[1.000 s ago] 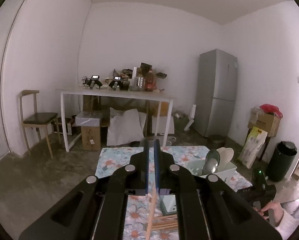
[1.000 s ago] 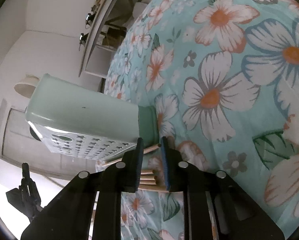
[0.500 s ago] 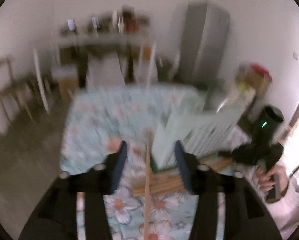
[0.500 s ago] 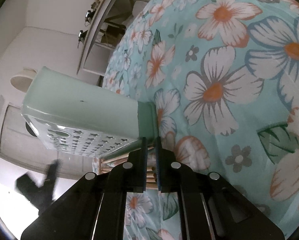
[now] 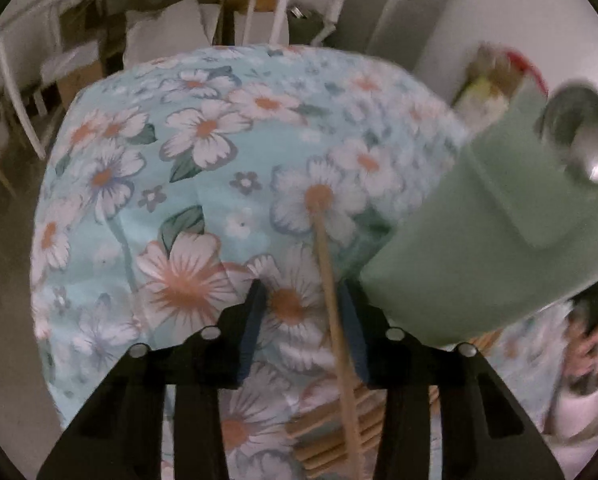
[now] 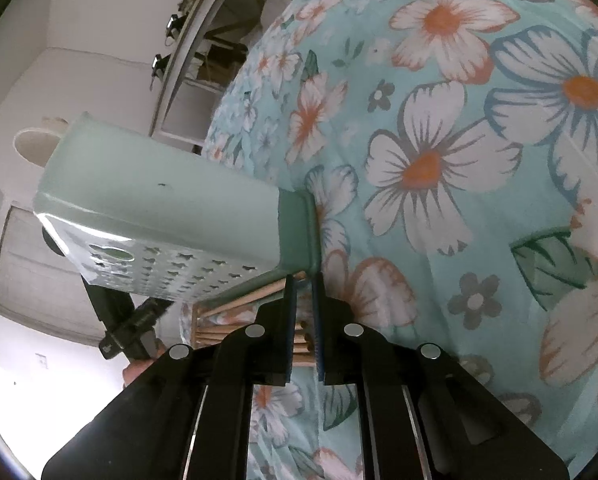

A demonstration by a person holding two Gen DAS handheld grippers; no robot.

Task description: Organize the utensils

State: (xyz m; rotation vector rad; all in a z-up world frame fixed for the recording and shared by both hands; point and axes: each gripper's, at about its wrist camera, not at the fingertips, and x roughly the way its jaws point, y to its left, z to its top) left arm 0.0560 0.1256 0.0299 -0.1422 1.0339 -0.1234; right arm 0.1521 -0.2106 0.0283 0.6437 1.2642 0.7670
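A left gripper point(image 5: 303, 332) hangs over a floral tabletop point(image 5: 203, 128); its fingers, just closing, stand apart around a thin, light, stiff wooden chopstick point(image 5: 331, 280). More chopsticks point(image 6: 235, 320) lie beside a green utensil holder point(image 6: 159, 200). The right gripper point(image 6: 303, 328) is pinched shut above them. Gripping mid-shaft likely suits; open cloth lies ahead.

Chopstick point(image 5: 331, 280) lower end cut off, ladles point(image 5: 579, 140) blurred
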